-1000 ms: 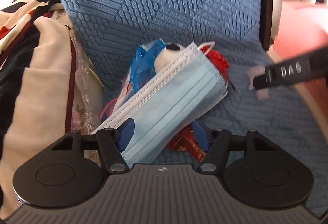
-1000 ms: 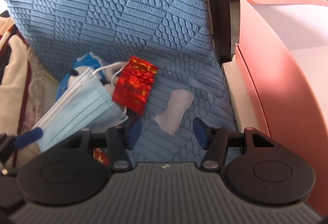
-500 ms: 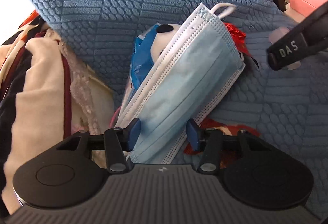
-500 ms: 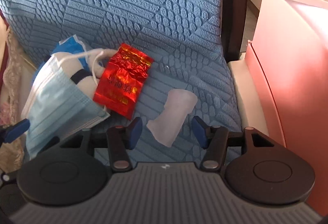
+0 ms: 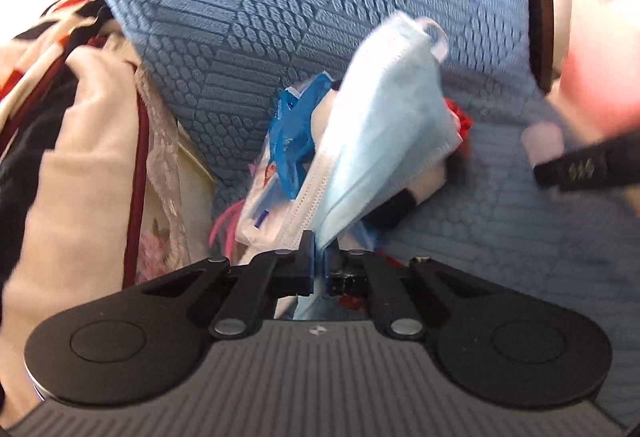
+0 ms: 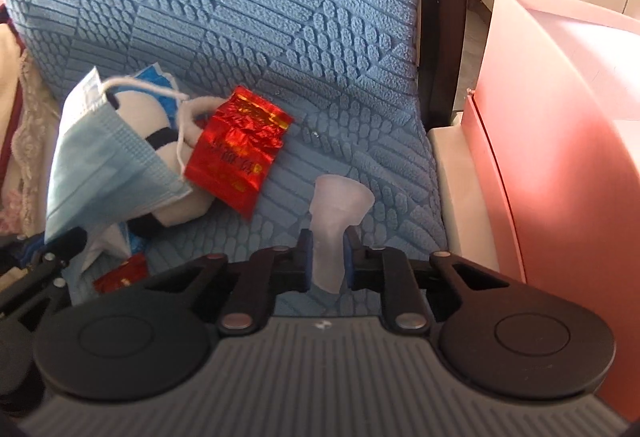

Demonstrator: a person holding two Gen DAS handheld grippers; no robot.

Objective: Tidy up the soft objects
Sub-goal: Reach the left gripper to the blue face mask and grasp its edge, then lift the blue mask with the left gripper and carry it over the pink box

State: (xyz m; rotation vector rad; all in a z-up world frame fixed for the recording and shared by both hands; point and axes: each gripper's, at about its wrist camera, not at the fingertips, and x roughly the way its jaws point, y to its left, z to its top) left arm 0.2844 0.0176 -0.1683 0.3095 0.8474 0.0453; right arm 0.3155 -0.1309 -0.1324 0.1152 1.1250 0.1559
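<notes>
A light blue face mask (image 5: 384, 125) hangs lifted above the pile on the blue sofa, and my left gripper (image 5: 318, 245) is shut on its lower corner. In the right wrist view the mask (image 6: 108, 165) drapes over a white and black plush toy (image 6: 160, 129), beside a red foil packet (image 6: 236, 153). My right gripper (image 6: 328, 237) is closing its jaws on a translucent white soft piece (image 6: 340, 201). Both blue pads press on its narrow waist. One finger of the right gripper (image 5: 580, 169) shows at the right of the left wrist view.
The blue textured sofa cushion (image 6: 280, 17) carries everything. A pink box (image 6: 560, 141) stands close on the right past the dark armrest post. Folded clothes (image 5: 80, 157) pile up at the left. A blue plastic bag (image 5: 292, 141) and a small red packet (image 6: 122, 273) lie under the mask.
The left jaws closed on the mask's corner and the mask now stands up off the pile. The right jaws closed on the translucent piece, squeezing its middle.
</notes>
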